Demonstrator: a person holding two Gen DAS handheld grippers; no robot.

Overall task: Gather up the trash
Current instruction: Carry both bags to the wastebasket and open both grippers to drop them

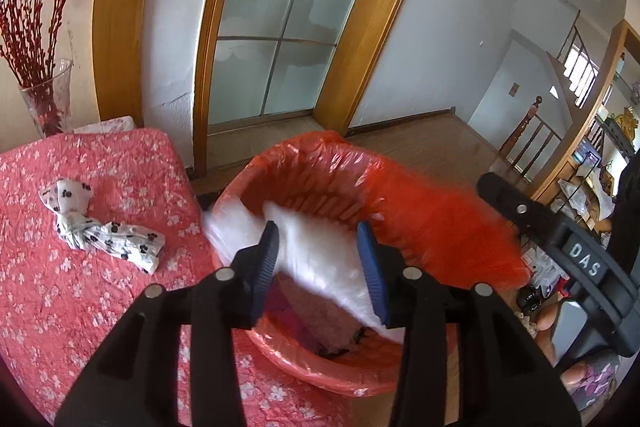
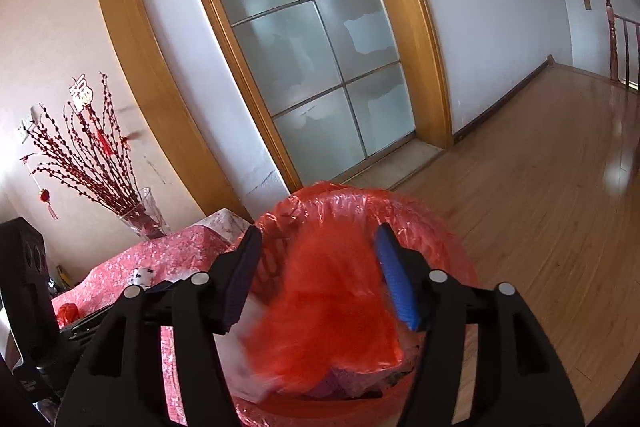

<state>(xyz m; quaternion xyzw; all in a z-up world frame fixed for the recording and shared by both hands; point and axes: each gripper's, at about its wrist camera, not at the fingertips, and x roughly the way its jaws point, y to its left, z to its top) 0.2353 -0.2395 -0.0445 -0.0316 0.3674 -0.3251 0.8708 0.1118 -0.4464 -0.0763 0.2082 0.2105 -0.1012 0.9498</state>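
A bin lined with a red plastic bag stands beside the pink table, with trash inside it. My left gripper hovers over its near rim, jaws apart, and a blurred white plastic bag hangs between the blue pads down into the bin. My right gripper is over the same bin, also with jaws apart. A blurred red plastic bag lies between its pads without being pinched; in the left wrist view that red bag smears across the bin's right rim. A knotted white bag with black prints lies on the table.
The pink flowered tablecloth covers the table left of the bin. A glass vase of red branches stands at its far corner. Behind are a frosted glass door and wood floor. Cluttered shelves stand at the right.
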